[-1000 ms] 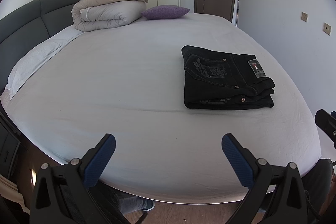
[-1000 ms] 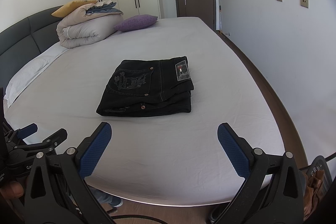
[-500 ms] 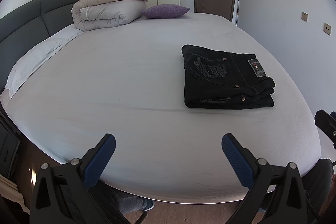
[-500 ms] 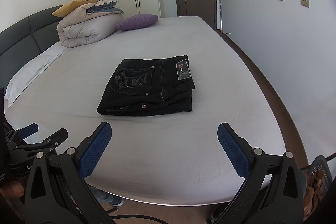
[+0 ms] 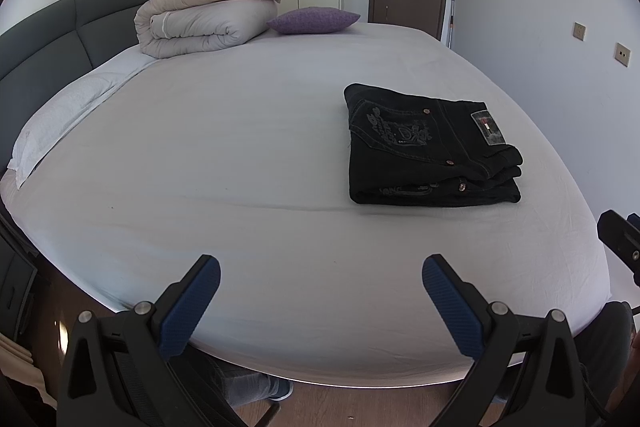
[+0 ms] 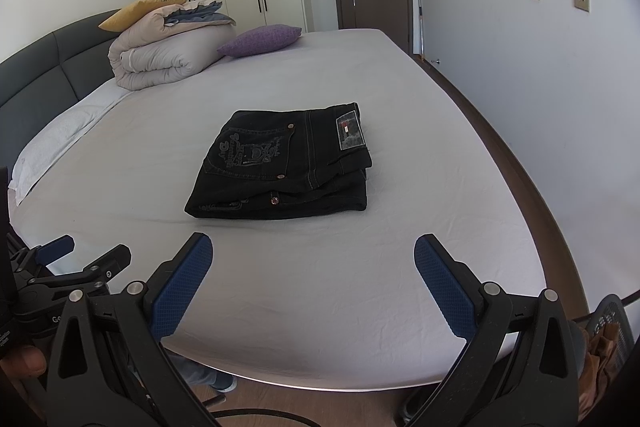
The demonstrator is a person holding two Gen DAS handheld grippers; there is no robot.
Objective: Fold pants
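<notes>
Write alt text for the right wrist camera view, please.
Black pants lie folded in a neat stack on a white bed, nothing touching them. The right gripper hangs open over the bed's near edge, empty. A rolled comforter and purple pillow sit by the headboard.

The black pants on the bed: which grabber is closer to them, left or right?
Right. The right gripper faces the black pants nearly head-on, while the left gripper sits off to their left, farther away. Both are open, touching nothing.
</notes>
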